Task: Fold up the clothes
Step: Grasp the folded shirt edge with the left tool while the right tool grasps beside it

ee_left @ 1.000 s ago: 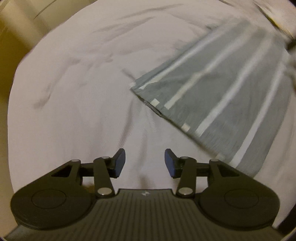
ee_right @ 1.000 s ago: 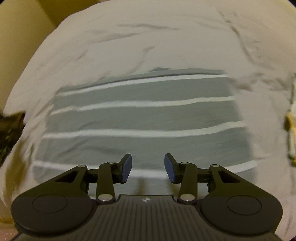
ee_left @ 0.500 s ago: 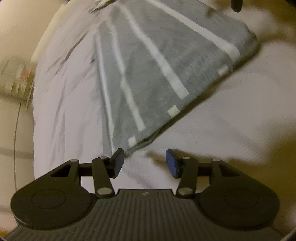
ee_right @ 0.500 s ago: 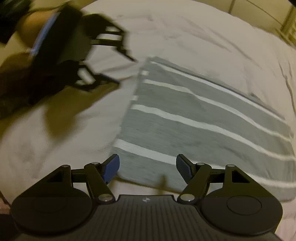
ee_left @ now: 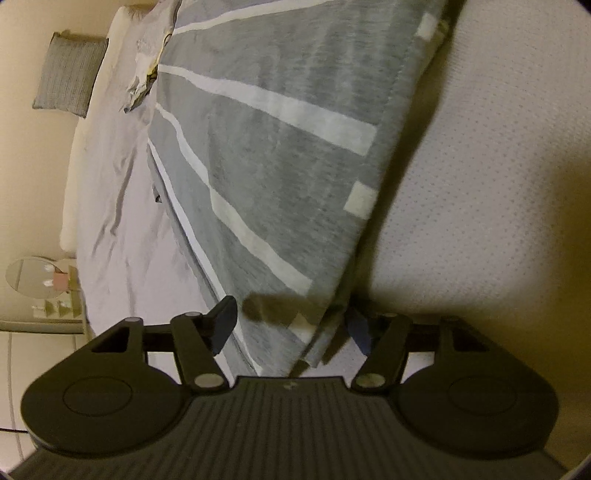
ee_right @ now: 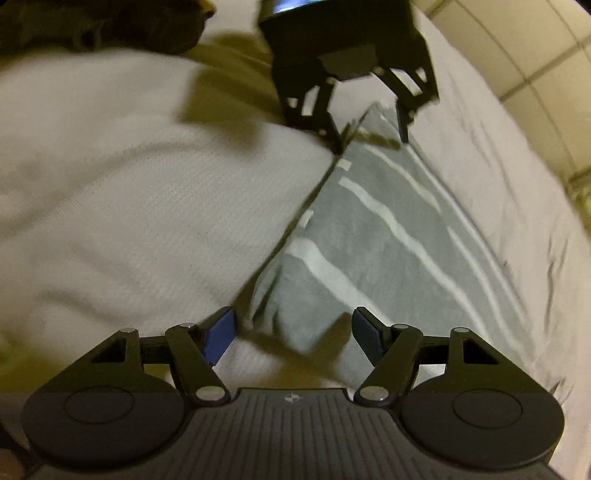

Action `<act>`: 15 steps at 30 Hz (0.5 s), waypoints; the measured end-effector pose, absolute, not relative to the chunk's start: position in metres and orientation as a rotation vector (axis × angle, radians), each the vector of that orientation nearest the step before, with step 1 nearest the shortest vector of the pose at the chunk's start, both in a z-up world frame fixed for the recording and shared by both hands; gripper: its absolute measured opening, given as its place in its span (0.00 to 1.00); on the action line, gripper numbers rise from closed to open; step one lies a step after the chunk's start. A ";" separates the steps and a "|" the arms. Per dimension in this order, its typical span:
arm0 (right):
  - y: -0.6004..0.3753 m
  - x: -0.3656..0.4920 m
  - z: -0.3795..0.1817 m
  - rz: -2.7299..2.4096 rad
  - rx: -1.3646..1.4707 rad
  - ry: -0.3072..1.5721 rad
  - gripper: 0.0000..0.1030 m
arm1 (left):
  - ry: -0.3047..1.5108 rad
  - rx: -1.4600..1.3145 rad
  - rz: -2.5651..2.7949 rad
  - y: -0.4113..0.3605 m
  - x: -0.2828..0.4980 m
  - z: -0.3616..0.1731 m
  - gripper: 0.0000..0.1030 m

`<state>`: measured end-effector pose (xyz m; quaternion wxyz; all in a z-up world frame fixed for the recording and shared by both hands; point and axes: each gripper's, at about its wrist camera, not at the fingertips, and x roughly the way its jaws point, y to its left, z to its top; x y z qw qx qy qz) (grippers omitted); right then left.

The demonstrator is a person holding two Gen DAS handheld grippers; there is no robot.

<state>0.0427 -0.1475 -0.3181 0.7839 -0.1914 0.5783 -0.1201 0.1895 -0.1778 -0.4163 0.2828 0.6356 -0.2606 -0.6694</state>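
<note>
Here the folded grey garment with white stripes (ee_left: 280, 155) lies flat on the bed (ee_left: 498, 206), whose white cover is wrinkled on the far side. In the left wrist view, the left gripper (ee_left: 291, 326) has its fingers spread wide, one to each side of a near corner of the garment; the cloth's corner sits between the fingers, with the folded edge running away from the right-hand finger (ee_left: 358, 328). Neither finger visibly presses the fabric. Beyond the left-hand finger, at the bed's far end, lie a pale crumpled piece of cloth (ee_left: 142, 79) and a grey cushion (ee_left: 68, 75) against the wall; a small round mirror (ee_left: 31, 277) stands off the bed's side.

In the right wrist view, the right gripper (ee_right: 291, 334) is likewise spread wide, its fingers flanking the other near corner of the garment (ee_right: 388, 236), which rests just ahead of them and between them. Straight ahead along the garment's edge, the left gripper (ee_right: 369, 134) shows from outside, its fingers straddling the far corner, a dark sleeve (ee_right: 99, 26) behind it.
</note>
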 end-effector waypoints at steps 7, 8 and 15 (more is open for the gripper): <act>-0.157 0.047 -0.317 -0.279 -0.421 1.186 0.22 | -0.610 1.713 -1.764 -0.181 0.187 -0.405 0.03; -0.160 0.045 -0.313 -0.280 -0.404 1.179 0.04 | -0.587 1.706 -1.762 -0.185 0.187 -0.401 0.03; -0.193 0.029 -0.248 -0.334 -0.176 1.068 0.02 | -0.579 1.644 -1.752 -0.209 0.182 -0.351 0.02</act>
